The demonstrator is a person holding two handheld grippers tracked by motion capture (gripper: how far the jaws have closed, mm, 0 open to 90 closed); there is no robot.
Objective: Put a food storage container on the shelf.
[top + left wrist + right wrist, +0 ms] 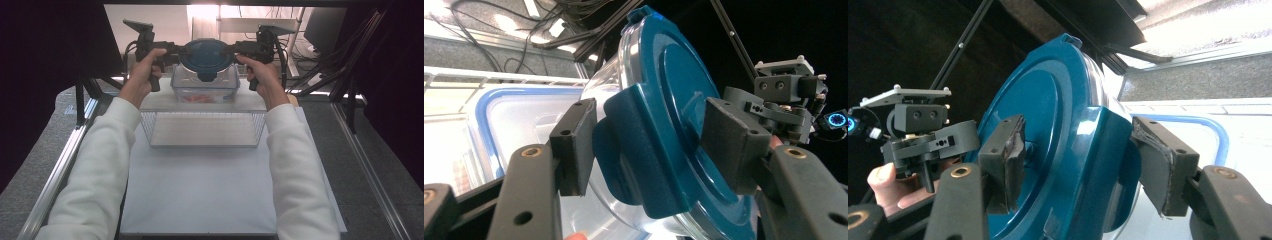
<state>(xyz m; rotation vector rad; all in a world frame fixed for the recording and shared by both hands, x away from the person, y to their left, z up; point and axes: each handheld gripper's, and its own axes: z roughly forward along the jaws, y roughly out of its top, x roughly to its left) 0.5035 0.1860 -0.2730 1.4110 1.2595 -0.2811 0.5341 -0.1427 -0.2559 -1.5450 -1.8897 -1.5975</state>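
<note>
Both grippers, left and right, are pinching the round blue-lidded clear plastic container between their fingers, above the square clear tub.

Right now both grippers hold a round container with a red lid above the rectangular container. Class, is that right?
Not quite: the lid is dark blue, not red, as the high view shows. The left gripper and right gripper do hold the round container above the rectangular container.

Colour-wise: the lid is looking deep teal-blue, sitting over a clear see-through container that's showing something orange-red inside. The basket is looking like fine silvery mesh, the mat is showing plain white, both grippers are looking matte black, and the sleeves are showing off-white.
</note>
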